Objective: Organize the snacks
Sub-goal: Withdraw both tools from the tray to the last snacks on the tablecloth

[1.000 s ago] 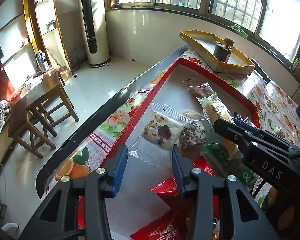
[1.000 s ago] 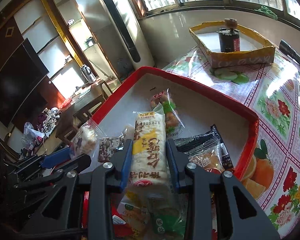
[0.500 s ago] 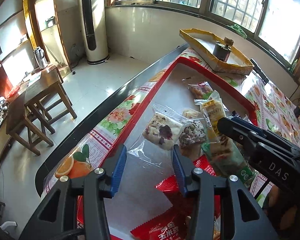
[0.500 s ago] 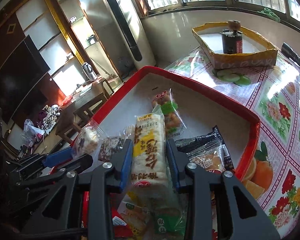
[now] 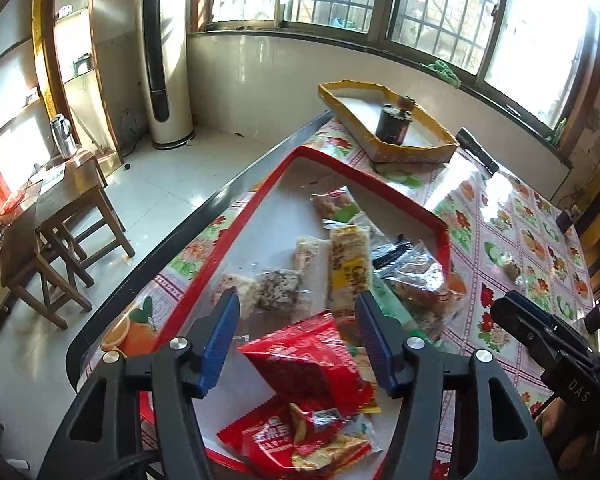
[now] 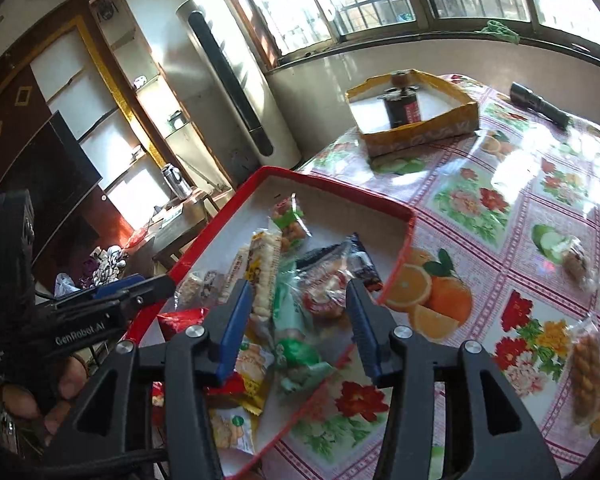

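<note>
both grippers [image 5: 296, 320] [image 6: 296, 308] gaping over red tray [image 5: 400, 200] w/ snacks [image 5: 350, 264].

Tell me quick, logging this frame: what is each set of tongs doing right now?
Left tongs: open, empty, above the red snack packet.
Right tongs: open, empty, above the red tray.

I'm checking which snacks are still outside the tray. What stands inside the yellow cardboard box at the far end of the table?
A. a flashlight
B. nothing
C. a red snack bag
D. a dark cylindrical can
D: a dark cylindrical can stands upright inside the yellow cardboard box; the flashlight lies outside it on the tablecloth.
</note>
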Demonstrator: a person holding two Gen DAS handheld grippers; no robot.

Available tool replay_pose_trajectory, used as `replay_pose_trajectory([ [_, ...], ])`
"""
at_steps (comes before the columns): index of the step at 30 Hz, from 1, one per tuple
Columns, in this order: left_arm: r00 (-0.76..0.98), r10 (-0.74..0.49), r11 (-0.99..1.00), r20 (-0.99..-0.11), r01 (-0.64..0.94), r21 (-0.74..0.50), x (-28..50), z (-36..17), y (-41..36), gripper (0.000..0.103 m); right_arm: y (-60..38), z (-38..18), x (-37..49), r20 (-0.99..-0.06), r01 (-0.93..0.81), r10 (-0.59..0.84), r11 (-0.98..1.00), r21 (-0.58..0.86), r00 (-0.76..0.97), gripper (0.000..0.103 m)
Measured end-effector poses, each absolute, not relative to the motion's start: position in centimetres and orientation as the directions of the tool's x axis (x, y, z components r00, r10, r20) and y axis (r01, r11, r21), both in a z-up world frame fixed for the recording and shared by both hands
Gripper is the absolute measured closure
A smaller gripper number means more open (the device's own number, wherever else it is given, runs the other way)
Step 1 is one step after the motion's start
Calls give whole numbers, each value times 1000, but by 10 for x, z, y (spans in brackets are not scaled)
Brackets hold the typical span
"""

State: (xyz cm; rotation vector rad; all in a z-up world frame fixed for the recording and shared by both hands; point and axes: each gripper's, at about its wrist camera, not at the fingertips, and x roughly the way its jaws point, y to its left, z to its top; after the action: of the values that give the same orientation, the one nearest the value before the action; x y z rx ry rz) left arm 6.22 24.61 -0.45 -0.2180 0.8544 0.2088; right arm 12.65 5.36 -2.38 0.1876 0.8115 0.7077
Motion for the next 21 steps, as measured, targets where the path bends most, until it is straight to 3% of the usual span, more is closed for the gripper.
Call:
replay_pose_trajectory([
  [9, 628, -17, 990, -778, -99, -102, 75, -6, 167, 40, -57, -47, 112, -639, -323, 530, 847, 421, 557, 51],
  [21, 584, -76, 997, -808, 38, -66, 87, -11, 96, 38, -140, -71, 101, -675, -176, 434, 891, 418, 597, 45],
])
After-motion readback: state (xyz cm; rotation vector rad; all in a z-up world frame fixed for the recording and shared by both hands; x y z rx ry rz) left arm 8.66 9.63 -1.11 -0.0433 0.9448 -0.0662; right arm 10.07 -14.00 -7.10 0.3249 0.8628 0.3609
